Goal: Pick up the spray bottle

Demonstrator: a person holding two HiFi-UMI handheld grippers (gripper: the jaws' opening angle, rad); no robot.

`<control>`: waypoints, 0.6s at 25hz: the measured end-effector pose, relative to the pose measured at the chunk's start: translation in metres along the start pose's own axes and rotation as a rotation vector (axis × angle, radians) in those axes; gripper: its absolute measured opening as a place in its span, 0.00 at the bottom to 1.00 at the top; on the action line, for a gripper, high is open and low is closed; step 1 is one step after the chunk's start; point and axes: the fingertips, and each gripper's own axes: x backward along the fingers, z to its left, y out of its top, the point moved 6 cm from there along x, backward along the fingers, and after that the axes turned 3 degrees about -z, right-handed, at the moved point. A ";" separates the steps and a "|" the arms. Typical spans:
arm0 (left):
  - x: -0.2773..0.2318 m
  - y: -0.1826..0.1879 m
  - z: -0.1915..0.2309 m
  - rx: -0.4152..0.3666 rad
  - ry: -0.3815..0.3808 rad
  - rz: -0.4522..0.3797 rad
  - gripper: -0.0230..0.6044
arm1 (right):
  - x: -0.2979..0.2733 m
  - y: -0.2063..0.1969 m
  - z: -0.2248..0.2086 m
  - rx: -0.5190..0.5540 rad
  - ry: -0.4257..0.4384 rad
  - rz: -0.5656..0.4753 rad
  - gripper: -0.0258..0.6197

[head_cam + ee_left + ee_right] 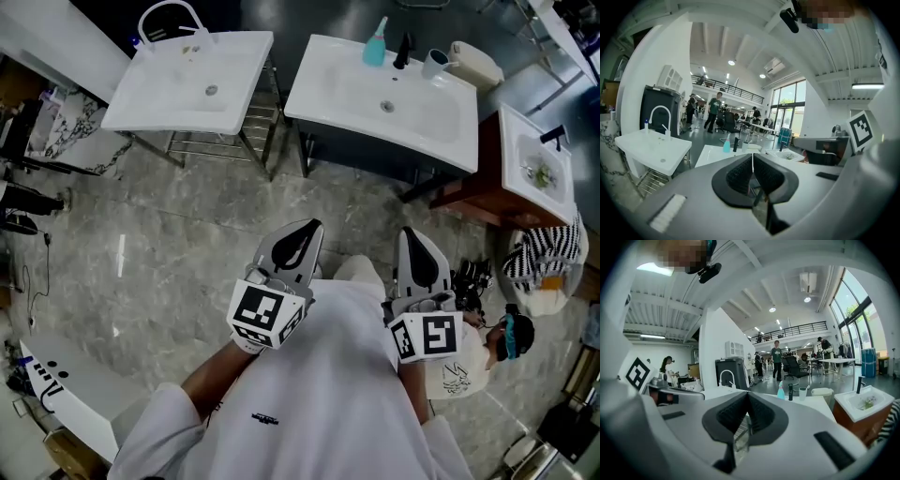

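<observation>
A teal spray bottle stands upright at the back of the middle white sink counter, left of a black faucet. The left gripper view shows the bottle small and far ahead, and so does the right gripper view. My left gripper and right gripper hang side by side over the stone floor, well short of the counter. Both are shut with nothing between the jaws. In their own views the left gripper and right gripper point toward the sinks.
A white cup and a white container sit to the right of the faucet. Another sink on a metal frame stands to the left. A third sink sits on a wooden stand at the right. A person is close on my right. Further people stand in the hall behind.
</observation>
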 end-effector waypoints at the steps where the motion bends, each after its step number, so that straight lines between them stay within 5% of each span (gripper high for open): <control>1: -0.003 0.001 0.005 0.007 0.001 0.000 0.05 | -0.005 0.002 0.001 0.023 -0.004 0.003 0.05; 15: -0.059 0.010 0.050 0.011 0.026 0.020 0.05 | -0.076 -0.014 -0.030 -0.014 -0.012 0.012 0.05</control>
